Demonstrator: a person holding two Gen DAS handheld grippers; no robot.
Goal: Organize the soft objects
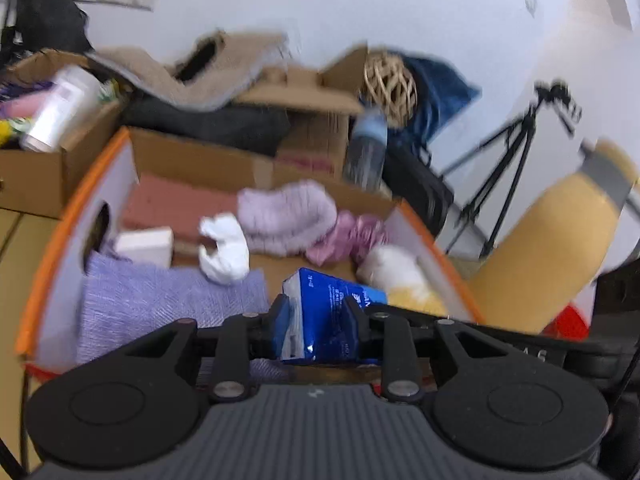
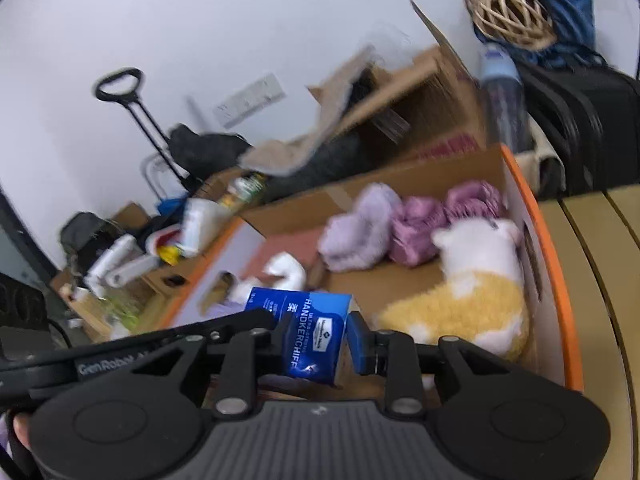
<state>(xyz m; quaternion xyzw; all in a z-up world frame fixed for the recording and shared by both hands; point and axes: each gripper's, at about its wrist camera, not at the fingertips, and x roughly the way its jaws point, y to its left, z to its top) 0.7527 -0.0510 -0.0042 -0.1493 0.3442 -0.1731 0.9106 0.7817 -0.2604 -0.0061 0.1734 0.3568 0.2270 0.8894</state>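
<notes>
White wall behind; cluttered cardboard boxes around an orange-edged cardboard box (image 1: 52, 240) on a wooden table.

Left wrist view: left gripper (image 1: 320, 316) closed on the blue handkerchief pack (image 1: 332, 312), both fingers pressing its sides, above the box's near end. Purple towel (image 1: 168, 300) at 9 o'clock of the pack; white sock (image 1: 224, 248) at 11; lilac fuzzy cloth (image 1: 288, 216) at 12; plush toy (image 1: 400, 276) at 2.

Right wrist view: right gripper (image 2: 318, 340) part open; its left finger touches the pack (image 2: 308, 328), right finger (image 2: 362, 344) just apart. Plush toy (image 2: 472, 284) at 2 o'clock, pink cloths (image 2: 420, 232) at 1.
</notes>
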